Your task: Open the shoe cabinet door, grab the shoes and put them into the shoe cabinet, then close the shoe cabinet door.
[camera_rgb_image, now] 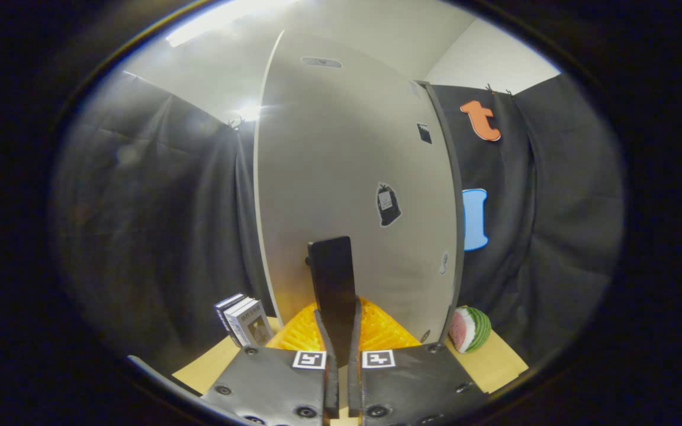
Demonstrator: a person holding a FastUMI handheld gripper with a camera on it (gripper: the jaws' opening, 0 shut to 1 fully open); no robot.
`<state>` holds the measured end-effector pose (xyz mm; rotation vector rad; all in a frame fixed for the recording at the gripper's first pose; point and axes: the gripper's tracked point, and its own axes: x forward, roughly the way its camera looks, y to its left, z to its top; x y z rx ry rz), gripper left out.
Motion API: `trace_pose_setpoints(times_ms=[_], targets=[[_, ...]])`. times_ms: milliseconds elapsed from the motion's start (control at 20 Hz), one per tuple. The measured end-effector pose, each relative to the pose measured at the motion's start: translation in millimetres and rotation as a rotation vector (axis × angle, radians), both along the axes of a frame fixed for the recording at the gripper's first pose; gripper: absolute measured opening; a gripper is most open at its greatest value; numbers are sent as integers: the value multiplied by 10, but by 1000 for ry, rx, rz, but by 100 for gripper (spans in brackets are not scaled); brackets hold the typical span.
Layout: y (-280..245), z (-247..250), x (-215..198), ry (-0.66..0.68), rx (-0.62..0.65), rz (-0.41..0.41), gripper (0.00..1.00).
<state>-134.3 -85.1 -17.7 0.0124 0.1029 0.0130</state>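
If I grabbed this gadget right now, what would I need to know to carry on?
Hand-held gripper: fingers nearly closed on the black door handle, one on each side of it.
Shoe cabinet door: tall and grey, just ahead of the fingers; I cannot tell if it is shut or partly swung.
Orange ribbed item sits low behind the handle; whether it is the shoes is unclear.
Beside the cabinet: books on one side, a watermelon slice on the other.
Done: handle gripped. Left: likely everything else, shoes in, door closed.
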Motion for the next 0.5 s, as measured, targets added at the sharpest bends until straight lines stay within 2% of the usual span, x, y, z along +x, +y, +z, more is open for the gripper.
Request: trace_pose_setpoints(times_ms=[500], targets=[[-715, 116, -504, 4, 21, -24, 7]])
